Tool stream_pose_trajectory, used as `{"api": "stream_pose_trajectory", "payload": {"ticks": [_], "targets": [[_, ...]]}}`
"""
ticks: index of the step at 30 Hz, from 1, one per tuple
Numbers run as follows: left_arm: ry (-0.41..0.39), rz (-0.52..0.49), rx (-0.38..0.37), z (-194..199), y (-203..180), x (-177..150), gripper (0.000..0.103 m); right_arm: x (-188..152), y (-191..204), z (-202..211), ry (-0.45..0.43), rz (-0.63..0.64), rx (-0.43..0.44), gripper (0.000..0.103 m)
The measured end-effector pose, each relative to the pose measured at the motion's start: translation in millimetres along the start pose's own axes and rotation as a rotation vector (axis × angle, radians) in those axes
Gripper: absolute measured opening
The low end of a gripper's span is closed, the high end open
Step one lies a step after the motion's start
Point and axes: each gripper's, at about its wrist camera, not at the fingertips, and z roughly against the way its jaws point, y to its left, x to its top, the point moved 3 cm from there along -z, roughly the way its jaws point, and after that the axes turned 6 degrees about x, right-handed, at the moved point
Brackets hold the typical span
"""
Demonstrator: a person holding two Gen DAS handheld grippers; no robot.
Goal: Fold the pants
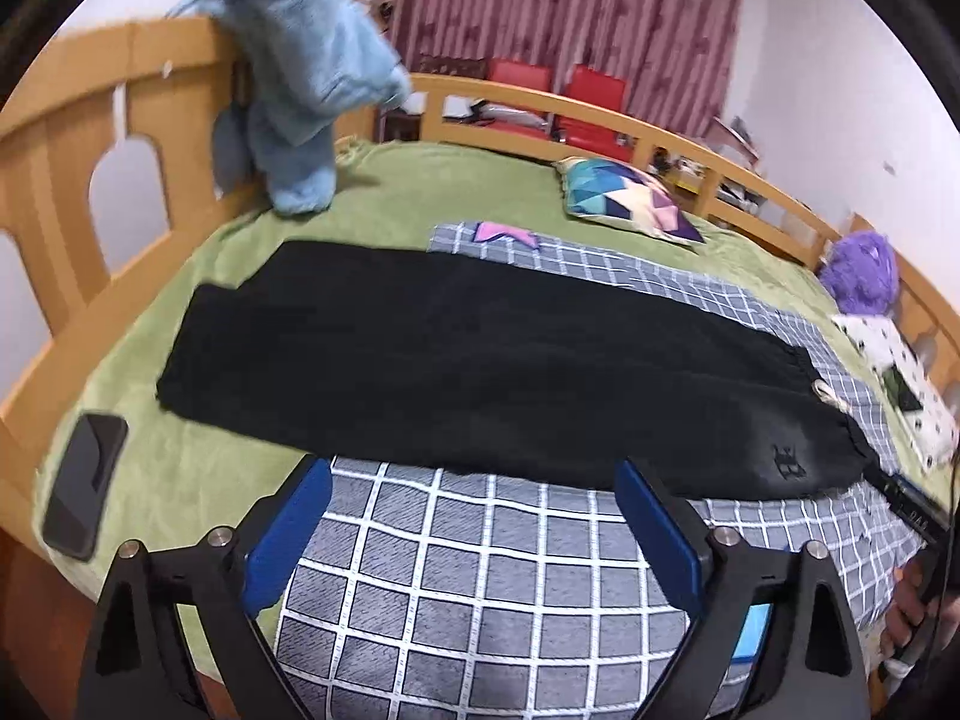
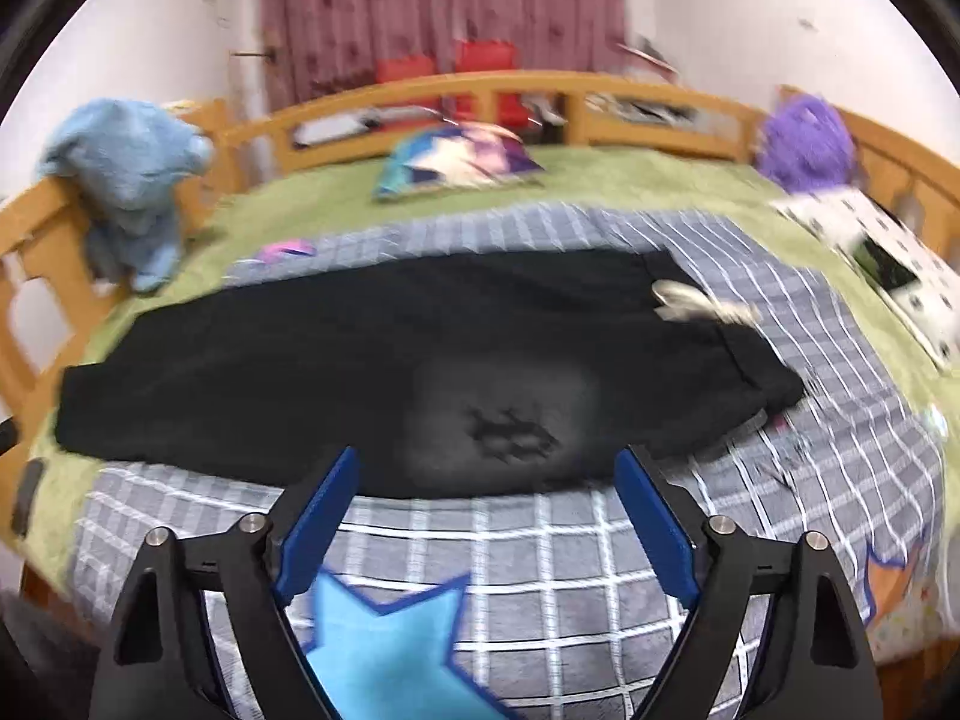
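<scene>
Black pants [image 1: 480, 360] lie flat and full length on the grey check blanket [image 1: 480, 588] over the green bed cover [image 1: 180, 468], running along the near edge of the bed. They already look folded once lengthwise, leg on leg, though the dark cloth hides the layers, so that is a guess. Hem end is toward the headboard-side rail with the blue plush [image 1: 300, 90]; waistband with white drawstring [image 2: 690, 300] is at the other end.

Left gripper [image 1: 474, 483]: jaws spread wide, nothing between them, tips just short of the pants' near edge around mid-leg. Not touching cloth as far as visible.

Right gripper [image 2: 486, 474]: also released and empty, tips right at the near edge by the dark logo [image 2: 510, 432] close to the waist. Contact unclear, the view is blurred.

Progress: early. No crosswise fold is visible; the pants are at full length. Left to do, judging by the layout: pinch the near edge or an end with both grippers, bring one end over the other, likely repeat once, then flatten.

Phone [image 1: 84, 486] lies on the green cover near the hem-end corner, apart from the pants. Pillow [image 1: 630, 198] and purple toy [image 1: 858, 270] sit along the far rail, well apart.
</scene>
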Motion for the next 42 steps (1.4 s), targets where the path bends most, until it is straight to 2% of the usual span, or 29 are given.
{"api": "stream_pose_trajectory", "payload": {"ticks": [3, 5, 8, 16, 20, 30, 34, 36, 38, 39, 40, 42], "targets": [[0.057, 0.053, -0.02, -25, 13, -4, 0.093, -8, -18, -21, 0.03, -0.035, -0.021, 0.078], [0.078, 0.08, -0.027, -41, 20, -8, 0.082, -12, -30, -34, 0.053, -0.065, -0.019, 0.074], [0.117, 0.119, -0.035, -65, 30, -15, 0.078, -17, -46, -49, 0.077, -0.104, -0.012, 0.069], [0.212, 0.231, -0.086, -124, 48, -30, 0.065, -28, -77, -75, 0.096, -0.214, -0.016, 0.069], [0.236, 0.282, -0.085, -147, 56, -34, 0.056, -30, -89, -87, 0.106, -0.273, -0.001, 0.069], [0.216, 0.433, -0.123, -183, 75, -20, 0.052, -31, -114, -126, 0.092, -0.467, 0.105, 0.069], [0.22, 0.444, -0.102, -191, 75, -13, 0.041, -26, -120, -140, 0.076, -0.496, 0.104, 0.068], [0.225, 0.426, -0.077, -192, 75, -10, 0.032, -21, -121, -146, 0.083, -0.498, 0.094, 0.06], [0.23, 0.414, -0.057, -193, 74, -5, 0.026, -17, -122, -151, 0.093, -0.488, 0.074, 0.04], [0.232, 0.41, -0.053, -192, 74, -3, 0.023, -15, -123, -152, 0.1, -0.486, 0.073, 0.035], [0.235, 0.406, -0.049, -190, 75, -1, 0.019, -13, -122, -152, 0.106, -0.487, 0.082, 0.025], [0.237, 0.4, -0.052, -186, 76, 5, 0.016, -8, -121, -149, 0.104, -0.487, 0.1, 0.021]]}}
